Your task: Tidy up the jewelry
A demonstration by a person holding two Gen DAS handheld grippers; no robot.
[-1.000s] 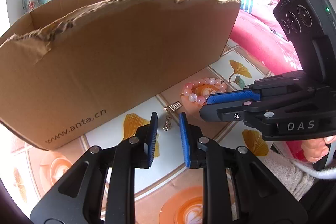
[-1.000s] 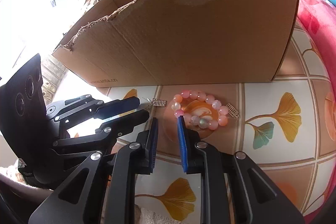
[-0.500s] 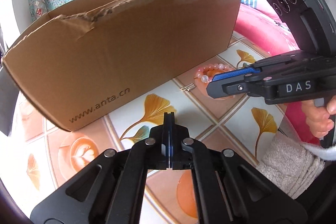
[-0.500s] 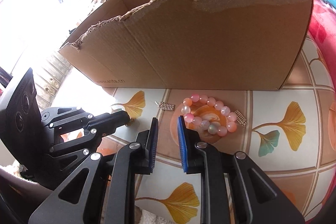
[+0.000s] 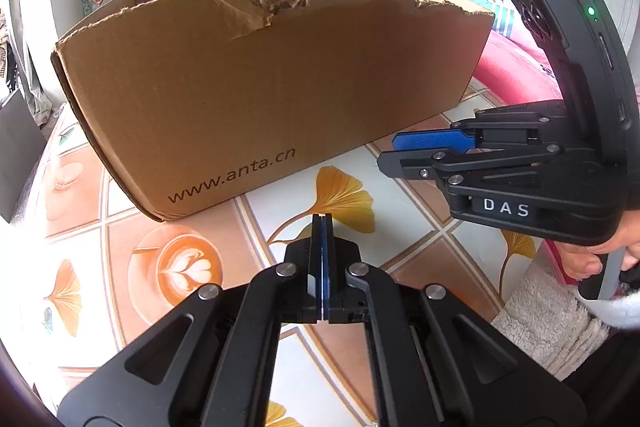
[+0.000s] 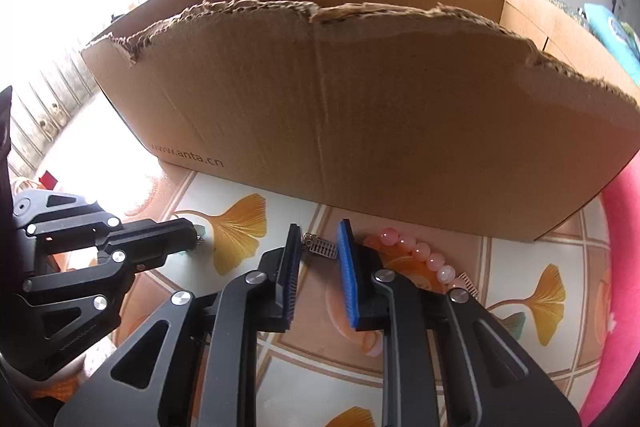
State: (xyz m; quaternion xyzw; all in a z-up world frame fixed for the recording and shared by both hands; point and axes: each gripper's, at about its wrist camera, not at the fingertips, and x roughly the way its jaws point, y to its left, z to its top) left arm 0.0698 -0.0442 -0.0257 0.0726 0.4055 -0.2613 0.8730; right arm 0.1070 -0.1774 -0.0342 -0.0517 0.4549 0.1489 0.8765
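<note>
Blue-padded jaws of the left gripper [image 5: 323, 227] are seen pressed fully together in the left wrist view, nothing visible between them, above the leaf-patterned tiled worktop [image 5: 400, 223] before the torn brown cardboard box [image 5: 260, 87]. In the right wrist view, the right gripper [image 6: 318, 241] has just been narrowing around a small silver abacus-shaped charm [image 6: 320, 247], which lies between the parted pads, beside a pink beaded bracelet [image 6: 416, 253]. Picking is judged in hand; closing onto the charm is called for next.

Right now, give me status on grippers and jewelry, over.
Left gripper shut on small charm. Right gripper open, jaws just been closing around silver abacus charm. Pink bead bracelet beside it. Cardboard box close behind.
</note>
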